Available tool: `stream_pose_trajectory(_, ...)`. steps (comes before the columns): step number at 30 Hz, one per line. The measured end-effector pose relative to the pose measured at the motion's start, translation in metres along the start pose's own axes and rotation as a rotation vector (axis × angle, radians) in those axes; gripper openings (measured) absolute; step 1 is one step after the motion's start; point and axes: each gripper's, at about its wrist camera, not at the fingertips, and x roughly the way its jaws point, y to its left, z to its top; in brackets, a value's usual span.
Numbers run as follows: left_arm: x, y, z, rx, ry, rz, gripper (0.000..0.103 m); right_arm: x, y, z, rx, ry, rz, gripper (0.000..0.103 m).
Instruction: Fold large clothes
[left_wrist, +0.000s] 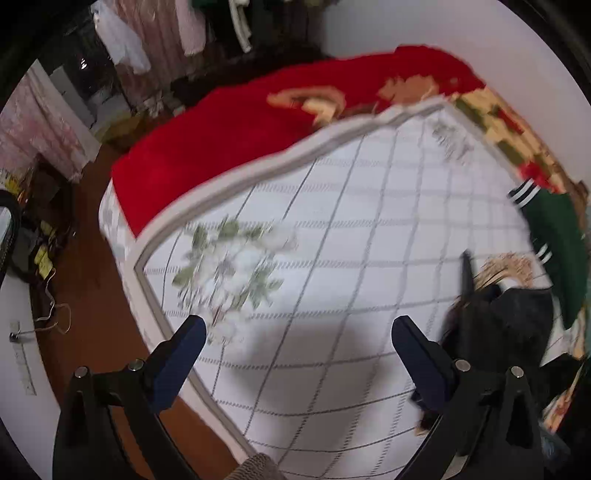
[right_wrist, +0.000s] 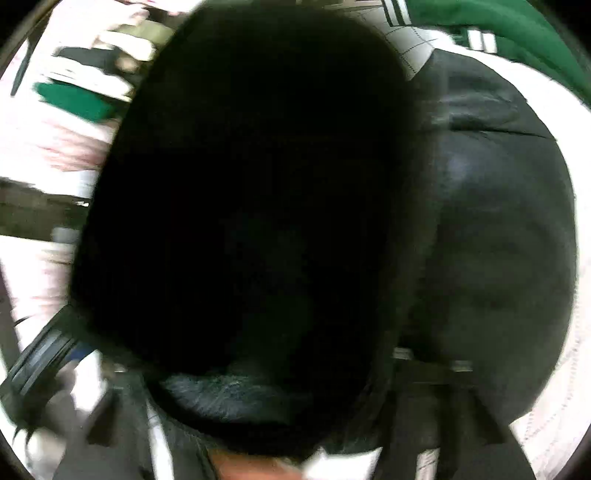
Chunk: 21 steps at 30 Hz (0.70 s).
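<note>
**Stock at hand: one black garment coming onto the bed, one green waiting**

- Left gripper (left_wrist: 297, 350): you are carrying it with jaws spread wide and nothing between them, hovering over the checked bedspread (left_wrist: 332, 229). It is probably held open so it can take an edge of cloth once the garment is lying within reach.
- Right gripper: its fingers are hidden. The black garment (right_wrist: 251, 206) is filling almost the whole right wrist view, hanging close in front of the lens, so you cannot tell whether the jaws are closed on it. Judging by how near the fabric is sitting, it is likely being carried or dragged by this gripper.
- Black garment, left wrist view (left_wrist: 517, 317): it is appearing at about 4 o'clock, bunched on the bedspread, just beside the left gripper's right finger. The picture is blurred, so its shape is unclear.
- Green garment (left_wrist: 554, 236) with white stripes: it is lying at 3 o'clock, near the black one, presumably awaiting its turn.
- Red blanket (left_wrist: 236, 136): it is lying at the 11 to 1 o'clock side of the bed, pushed back, which is leaving the checked area free as a folding surface.
- Folding itself is not yet begun; the garment first needs spreading flat.
</note>
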Motion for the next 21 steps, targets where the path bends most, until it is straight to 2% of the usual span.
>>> stream_pose_trajectory(1, -0.007, -0.002, 0.005, 0.0, -0.014, -0.02, 0.103, -0.01, -0.002, -0.001, 0.019, 0.038, 0.069, 0.086)
stream_pose_trajectory(3, -0.02, -0.019, 0.018, 0.009, -0.052, -0.069, 0.103, -0.027, -0.008, -0.001, 0.027, 0.091, 0.165, 0.087)
stream_pose_trajectory(4, -0.026, -0.028, 0.022, 0.022, -0.065, -0.09, 0.103, -0.033, -0.01, -0.025, 0.033, 0.099, 0.17, 0.087)
stream_pose_trajectory(6, -0.029, -0.052, 0.029, 0.067, -0.081, -0.129, 0.103, -0.061, -0.028, -0.015, 0.086, 0.083, 0.172, 0.087)
stream_pose_trajectory(8, -0.019, -0.082, 0.026, 0.133, -0.08, -0.139, 0.103, -0.087, -0.042, -0.007, 0.132, 0.037, 0.115, 0.087)
stream_pose_trajectory(10, 0.005, -0.111, 0.018, 0.2, -0.056, -0.117, 0.103, -0.101, -0.071, 0.015, 0.161, -0.012, 0.007, 0.083)
stream_pose_trajectory(11, 0.024, -0.127, 0.011, 0.239, -0.032, -0.103, 0.103, -0.104, -0.084, 0.026, 0.176, -0.028, -0.041, 0.069)
stream_pose_trajectory(13, 0.058, -0.15, -0.004, 0.311, -0.002, -0.047, 0.103, -0.1, -0.106, 0.042, 0.197, -0.023, -0.09, 0.055)
stream_pose_trajectory(14, 0.082, -0.161, -0.015, 0.37, 0.023, -0.007, 0.103, -0.091, -0.123, 0.063, 0.211, 0.001, -0.113, 0.053)
stream_pose_trajectory(16, 0.117, -0.168, -0.034, 0.426, 0.079, 0.039, 0.103, -0.06, -0.137, 0.091, 0.208, 0.056, -0.194, 0.052)
stream_pose_trajectory(18, 0.138, -0.162, -0.043, 0.417, 0.115, 0.036, 0.103, -0.026, -0.142, 0.105, 0.195, 0.122, -0.254, 0.052)
stream_pose_trajectory(21, 0.144, -0.153, -0.038, 0.383, 0.146, 0.032, 0.103, -0.002, -0.128, 0.106, 0.193, 0.148, -0.308, 0.055)
